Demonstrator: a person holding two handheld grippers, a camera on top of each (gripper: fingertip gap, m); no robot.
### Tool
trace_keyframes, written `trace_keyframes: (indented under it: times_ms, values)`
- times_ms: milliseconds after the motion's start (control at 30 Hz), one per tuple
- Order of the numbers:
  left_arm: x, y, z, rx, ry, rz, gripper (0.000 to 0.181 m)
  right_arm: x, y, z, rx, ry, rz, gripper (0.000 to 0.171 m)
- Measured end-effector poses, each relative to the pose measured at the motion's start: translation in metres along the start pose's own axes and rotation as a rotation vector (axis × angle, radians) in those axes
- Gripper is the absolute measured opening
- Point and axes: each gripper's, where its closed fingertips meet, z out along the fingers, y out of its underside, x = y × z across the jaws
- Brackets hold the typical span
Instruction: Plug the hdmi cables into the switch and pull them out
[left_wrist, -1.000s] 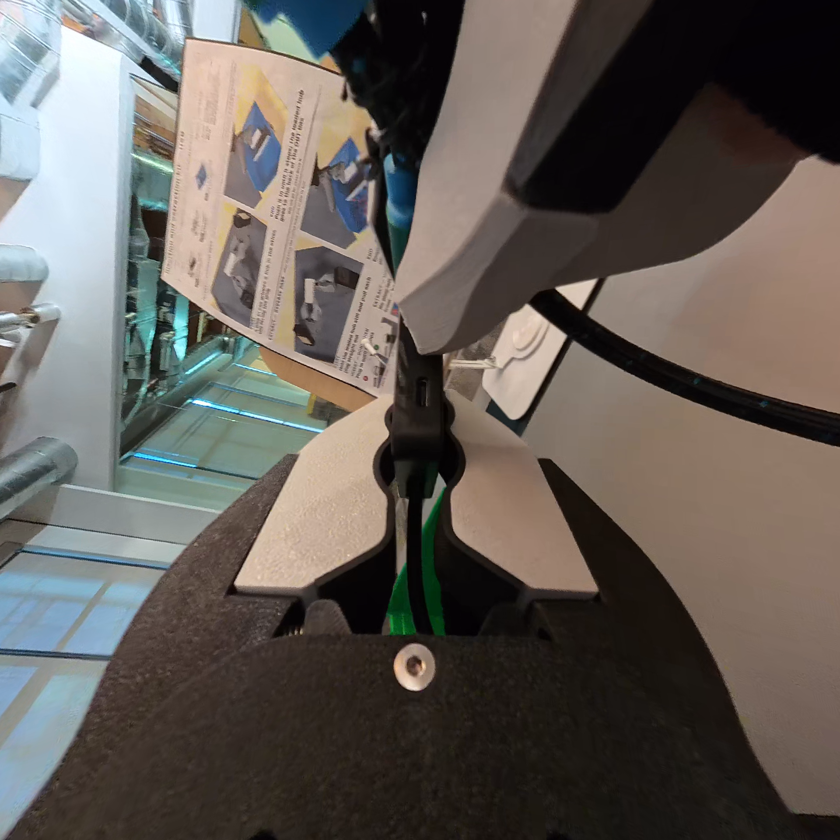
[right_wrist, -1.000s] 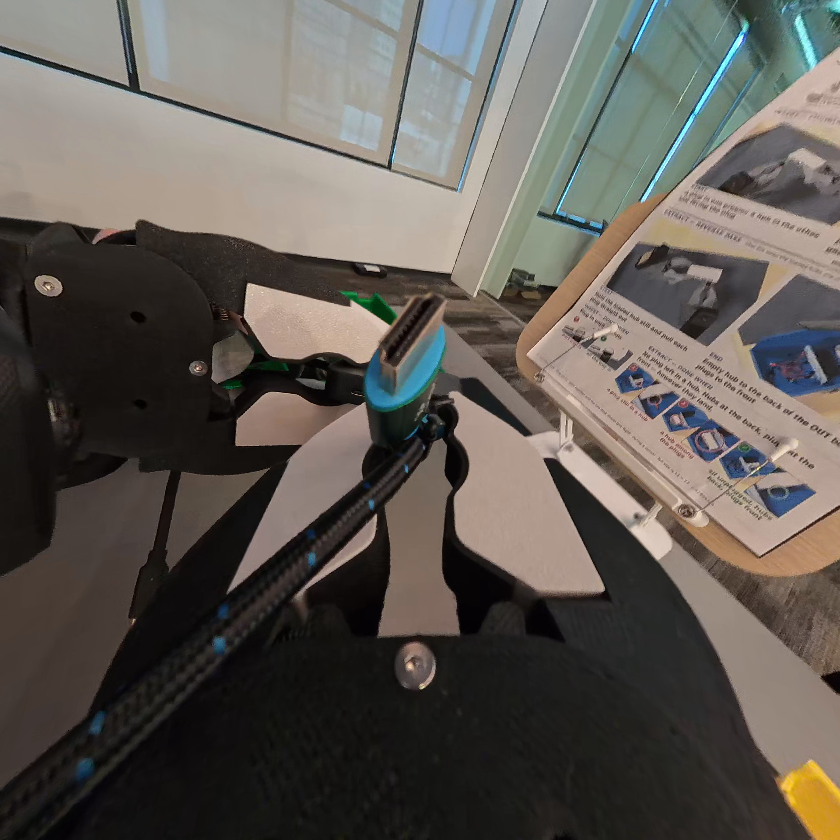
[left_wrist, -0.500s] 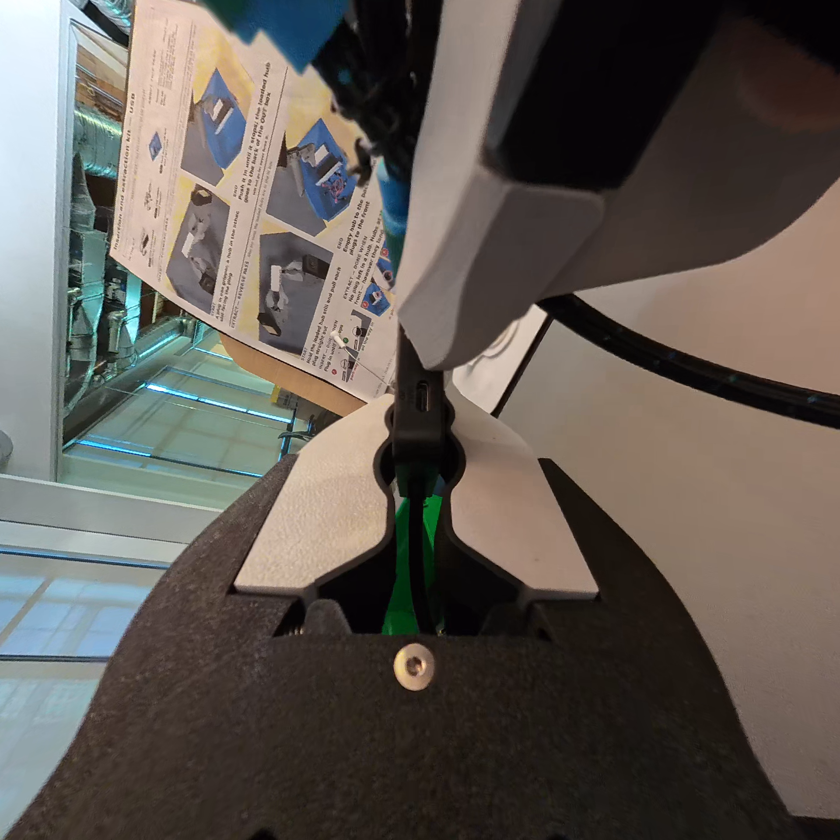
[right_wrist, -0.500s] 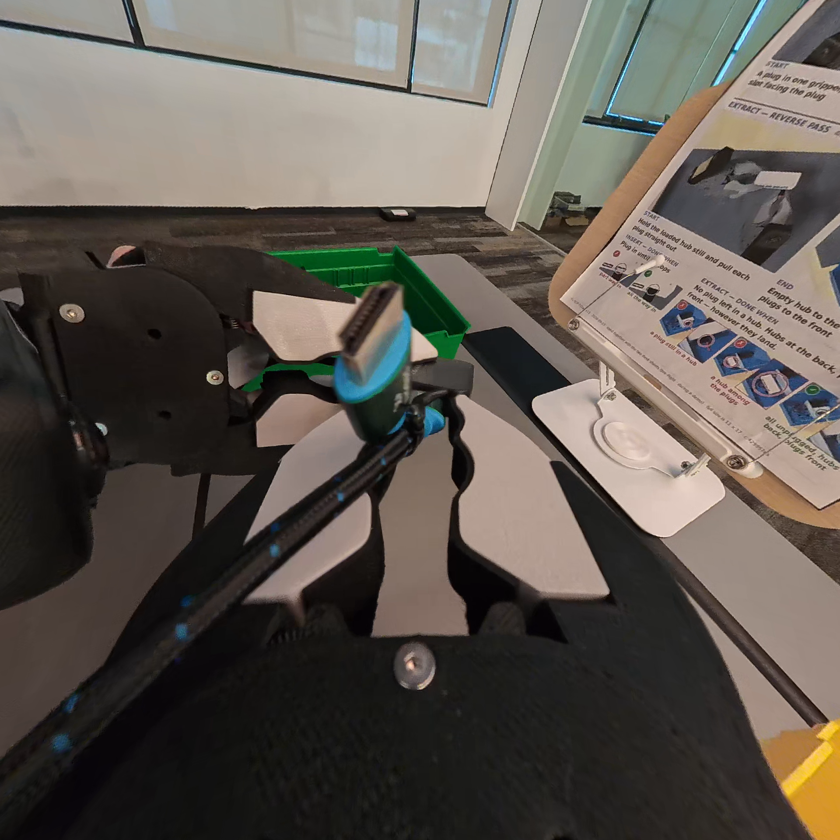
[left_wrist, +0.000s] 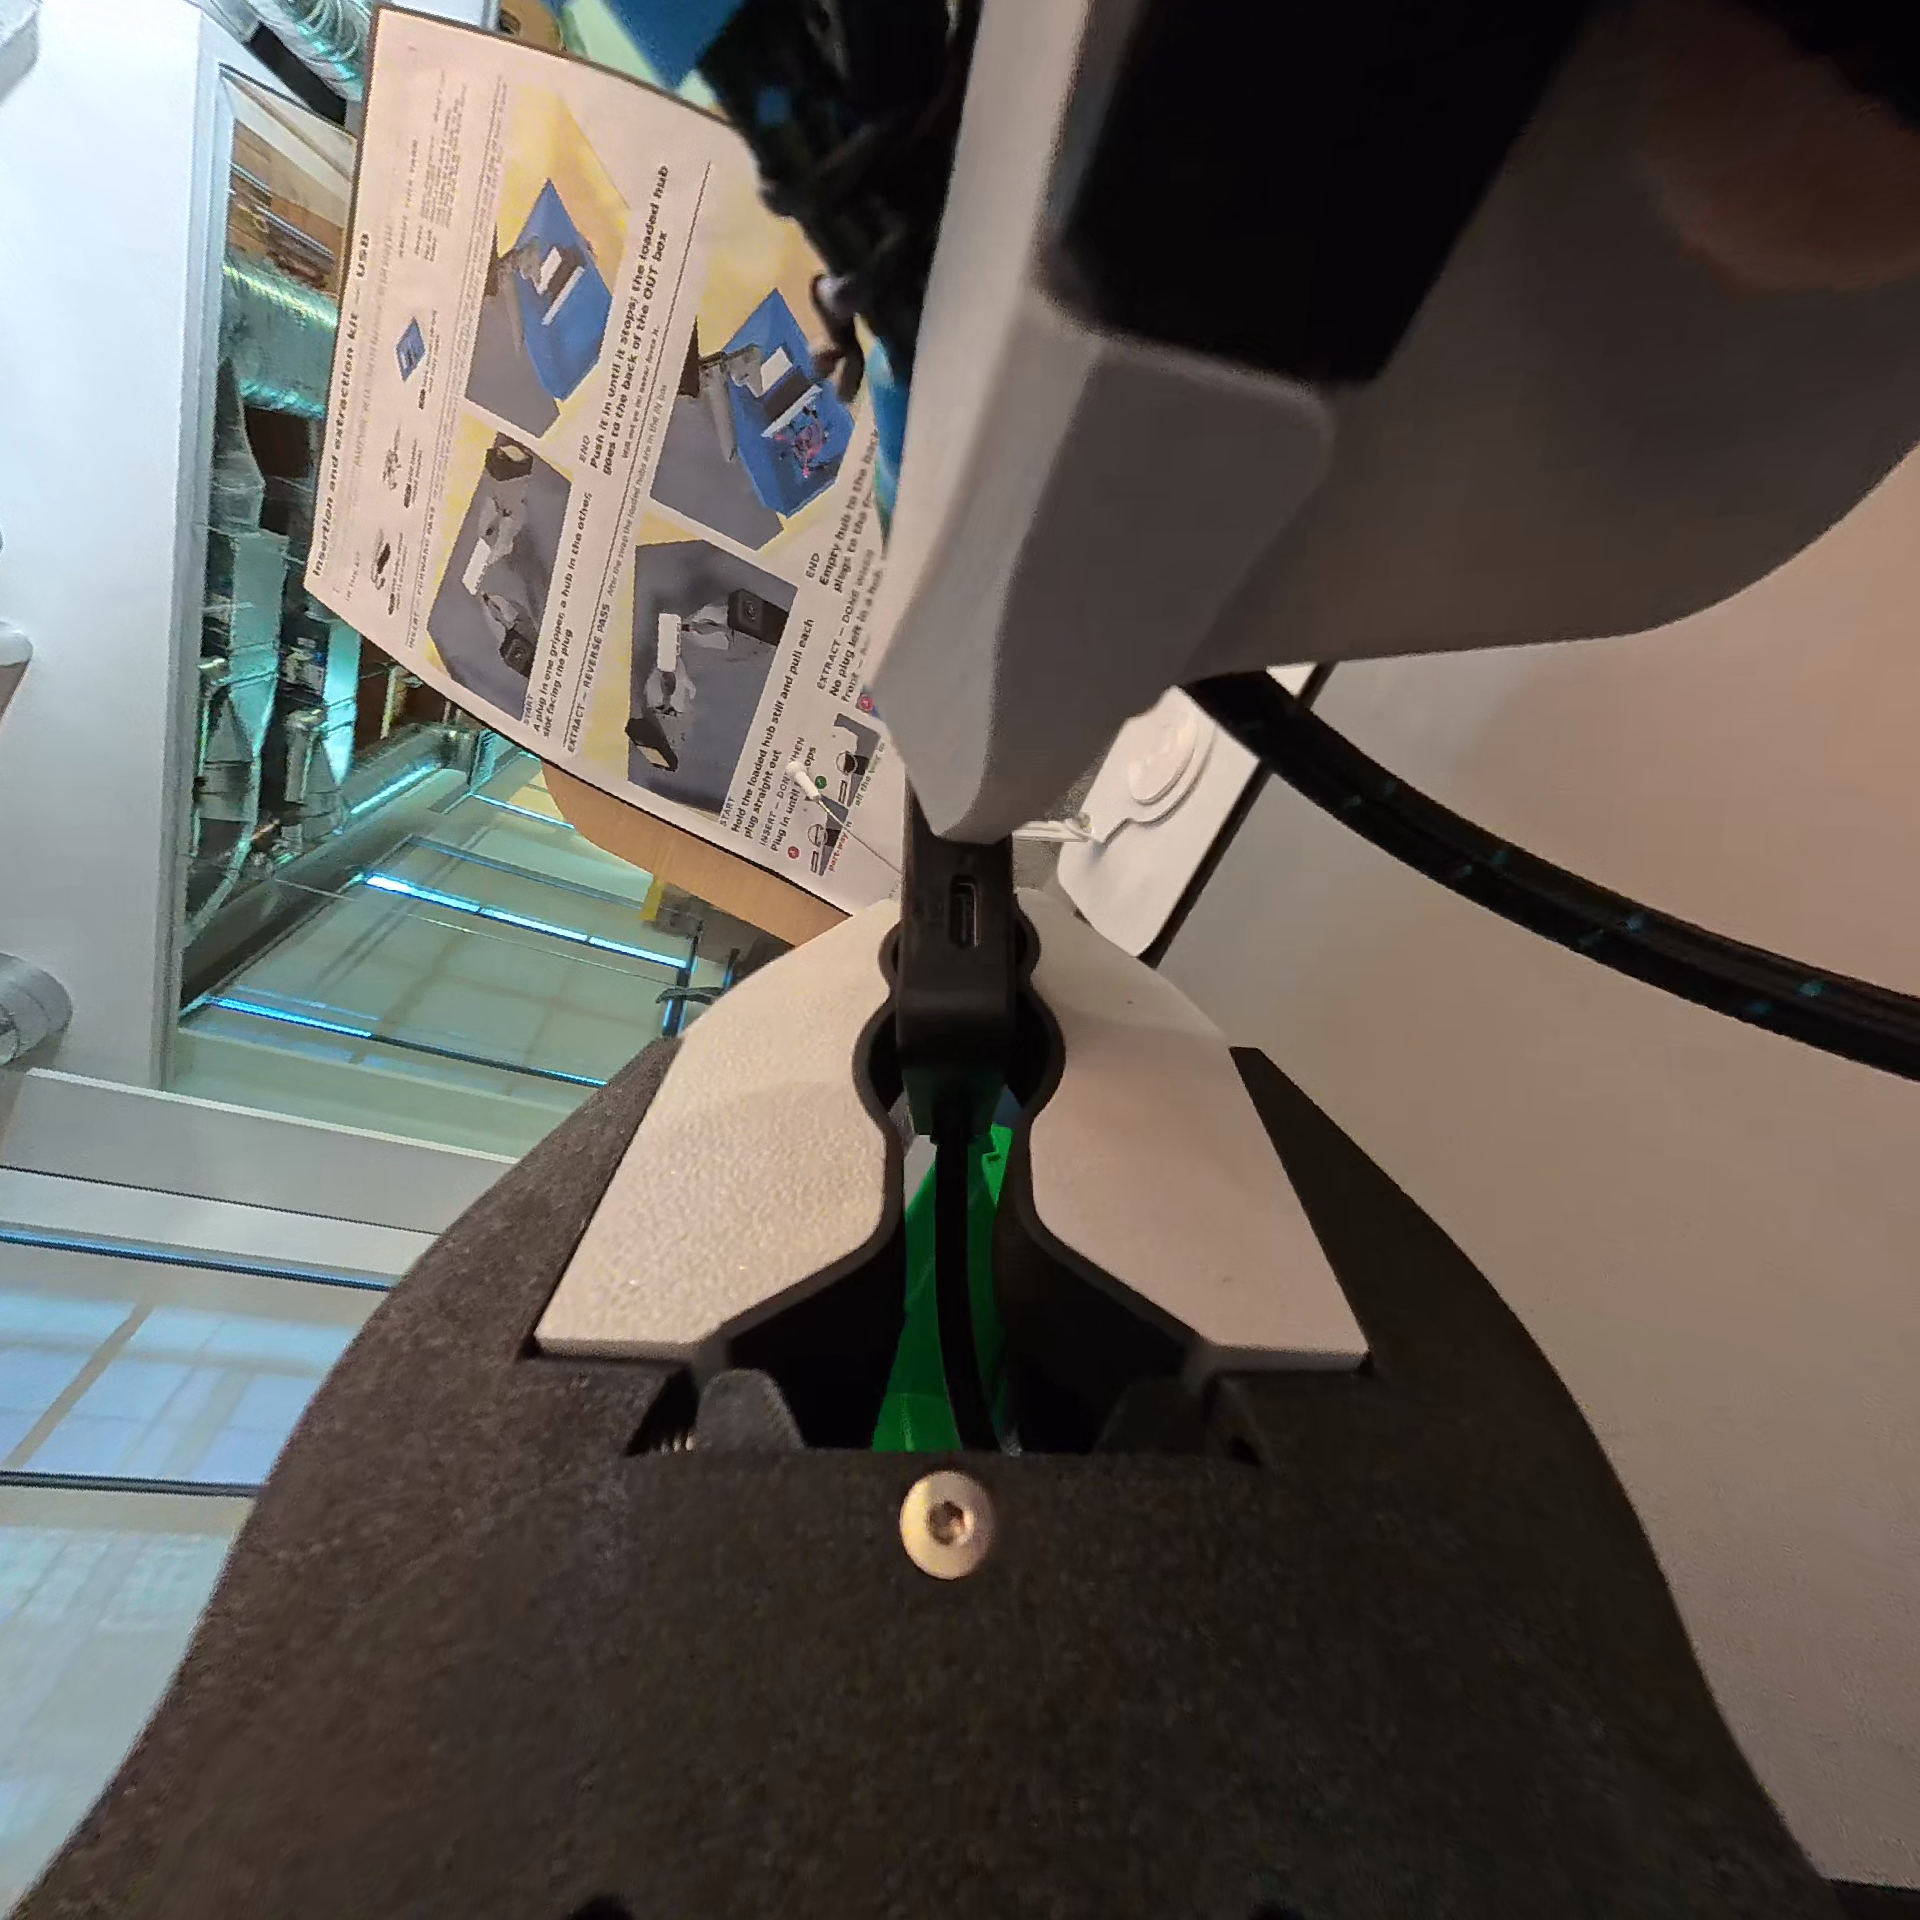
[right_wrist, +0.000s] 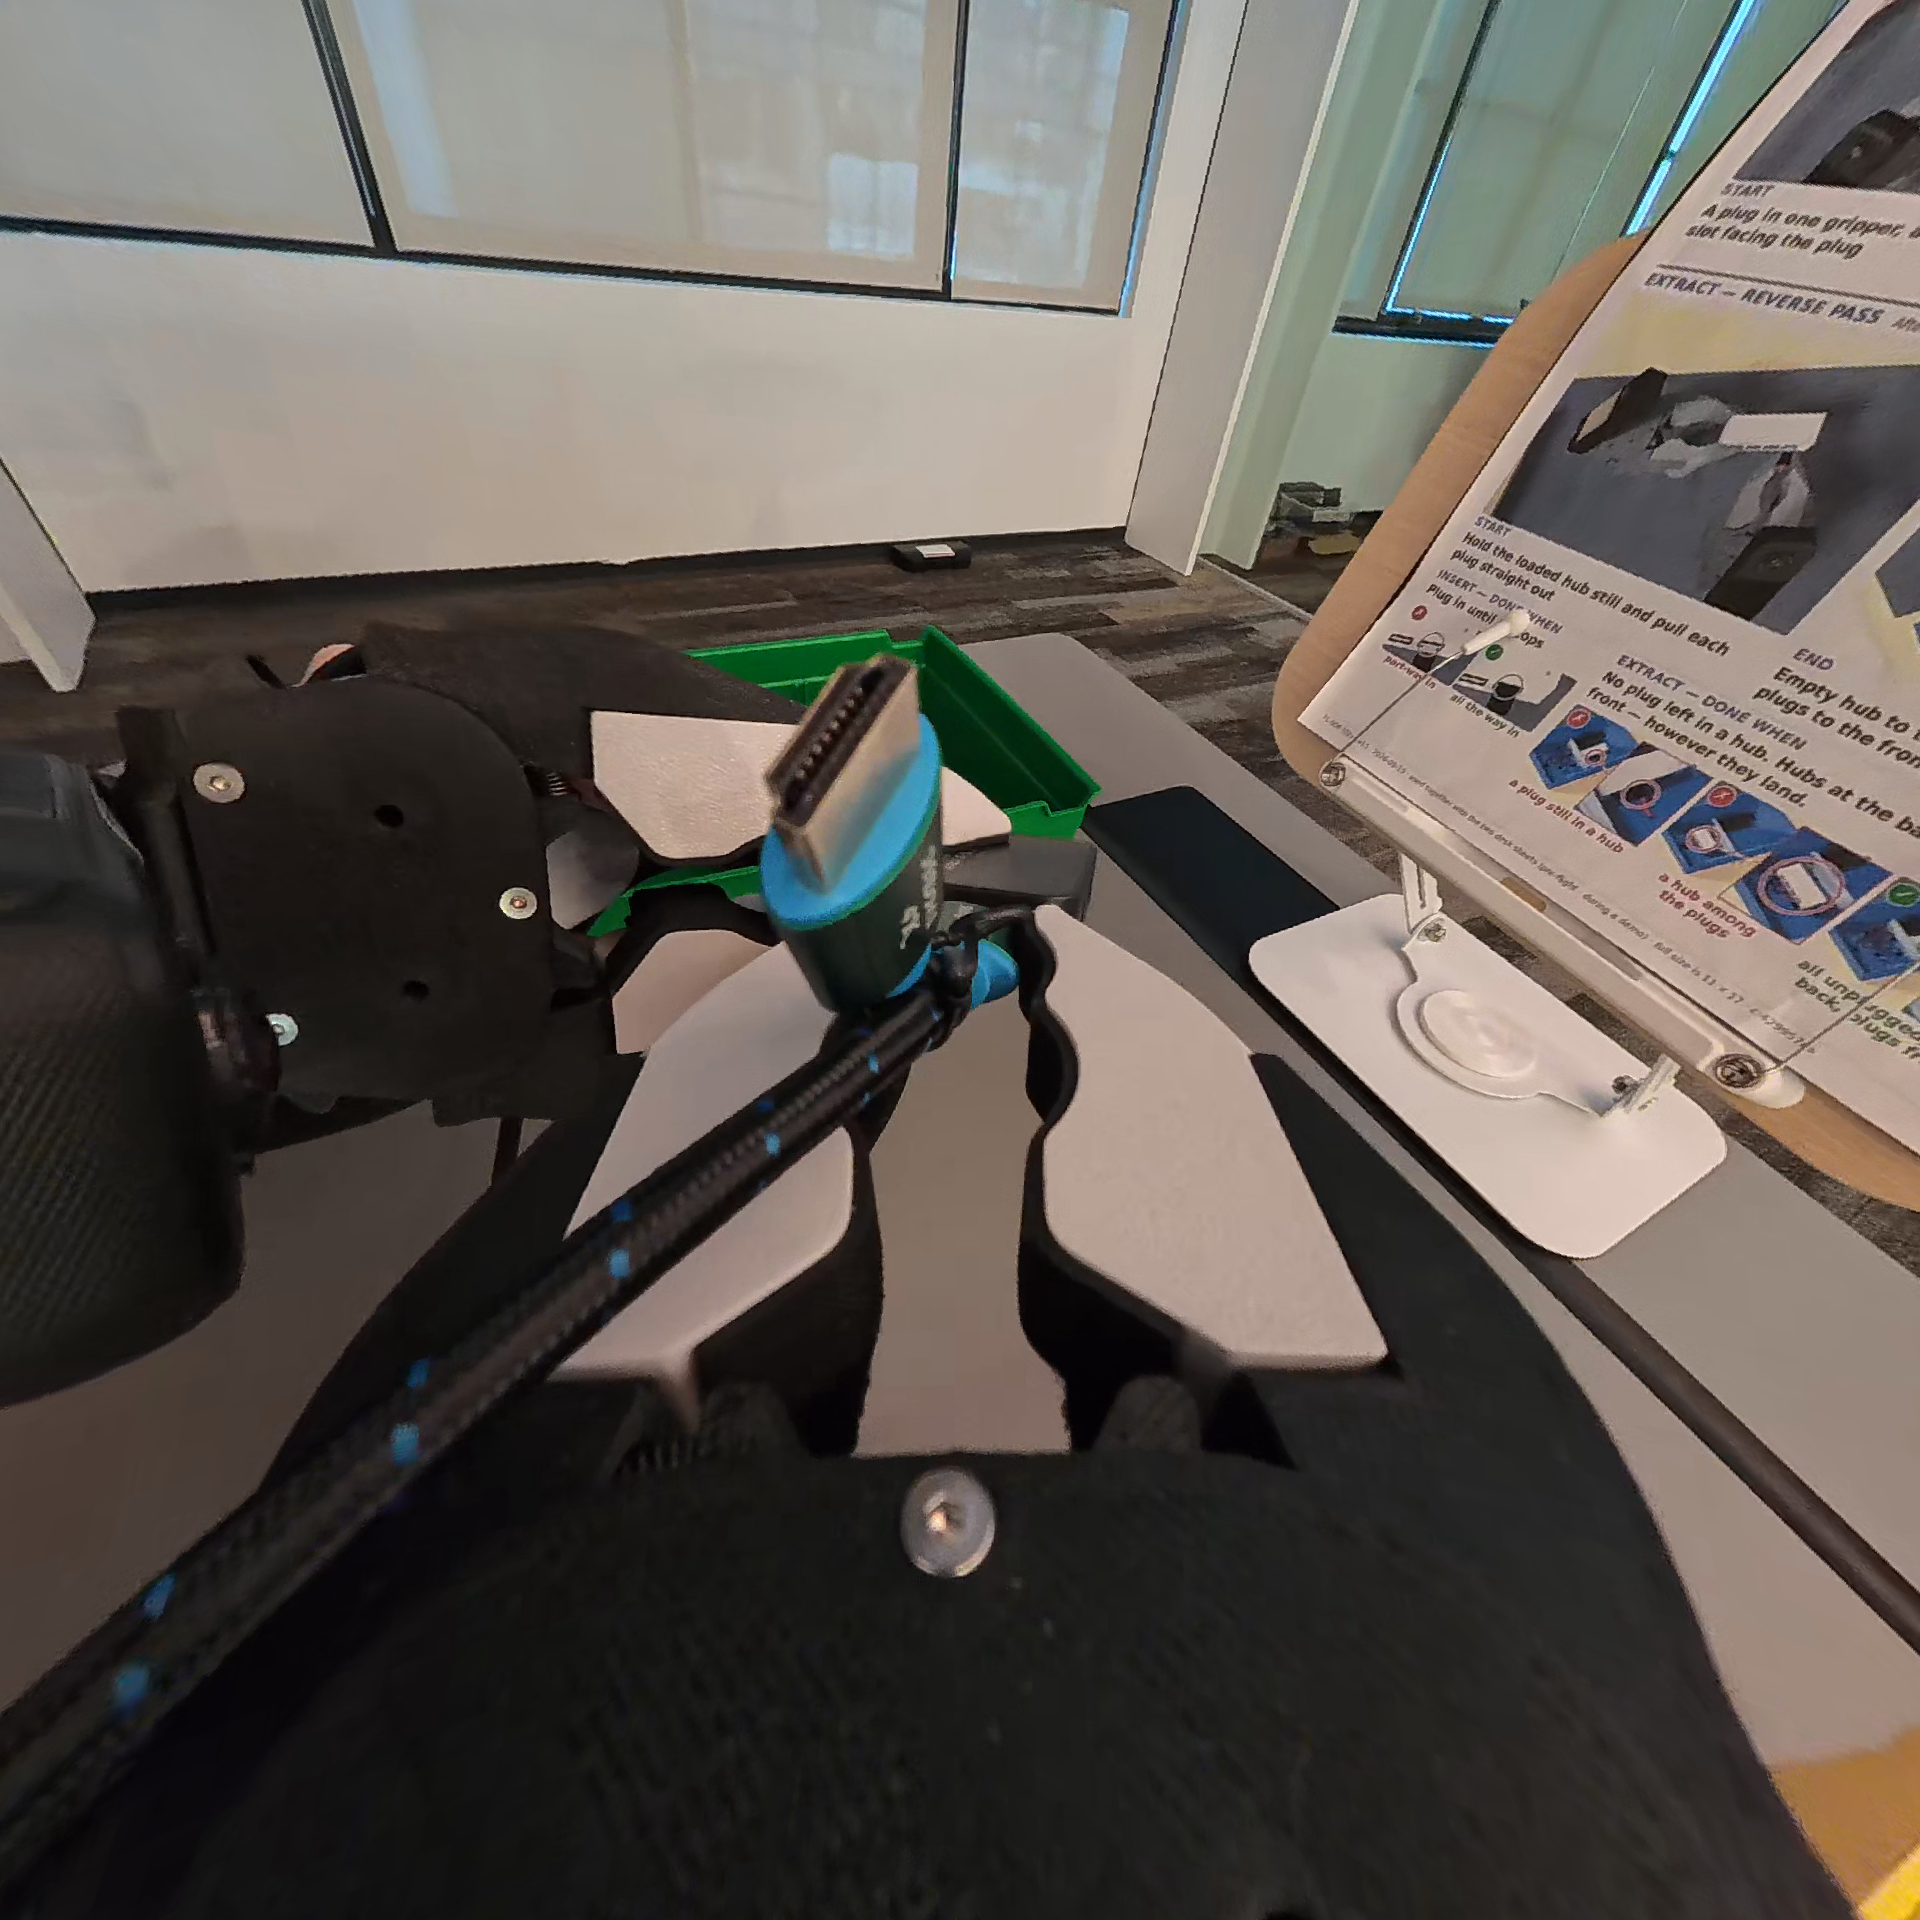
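- Left tongs (left_wrist: 956, 977) clenched on black switch (left_wrist: 951, 935), frame centre.
- Right tongs (right_wrist: 940, 971) gripping blue HDMI plug (right_wrist: 852, 821), now tilted further left toward the switch.
- Not inserted yet; lining up.

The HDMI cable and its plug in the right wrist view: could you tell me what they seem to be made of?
HDMI cable: a woven fabric sleeve, black with blue flecks; the braid pattern shows. Plug: the tip looks like bare silvery metal with a dull sheen; the body looks like dark, smooth plastic or coated metal with a blue collar. The right gripper holds it.
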Motion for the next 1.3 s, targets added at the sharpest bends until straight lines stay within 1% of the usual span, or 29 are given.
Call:
trace_keyframes:
  times_ms: [167,233,300,467,567,667,800,900,1133,1233,1300]
  values:
    - [-0.003,-0.002,-0.001,0.003,-0.049,0.03,0.014,0.002,0.002,-0.001,-0.035,0.061,-0.092,0.023]
    - [-0.005,-0.004,-0.002,0.011,-0.075,0.043,0.014,0.002,0.0,-0.002,-0.035,0.07,-0.087,0.023]
    - [-0.007,-0.006,-0.004,0.018,-0.093,0.038,0.014,0.002,-0.004,-0.003,0.002,0.084,-0.064,0.023]
    - [-0.012,-0.008,-0.007,0.055,-0.063,-0.05,0.014,0.0,-0.016,-0.004,0.129,0.126,-0.085,0.022]
    - [-0.017,-0.01,-0.009,0.07,-0.081,-0.053,0.014,-0.002,-0.02,-0.005,0.172,0.129,-0.078,0.022]
    - [-0.014,-0.008,-0.007,0.061,-0.072,-0.038,0.014,-0.001,-0.018,-0.004,0.148,0.123,-0.063,0.022]
    - [-0.01,-0.007,-0.005,0.05,-0.018,-0.056,0.014,0.0,-0.015,-0.003,0.136,0.069,-0.011,0.024]
    - [-0.009,-0.004,-0.004,0.041,0.013,-0.079,0.014,0.003,-0.012,-0.001,0.117,0.058,0.031,0.031]
    - [-0.013,-0.002,-0.004,0.048,0.02,-0.108,0.014,0.004,-0.008,0.001,0.095,0.055,-0.001,0.04]
    - [-0.014,-0.002,-0.004,0.05,0.017,-0.107,0.014,0.001,-0.008,0.001,0.086,0.041,-0.021,0.039]
    - [-0.015,-0.002,-0.004,0.05,0.003,-0.092,0.014,0.0,-0.01,0.0,0.091,0.043,-0.033,0.034]
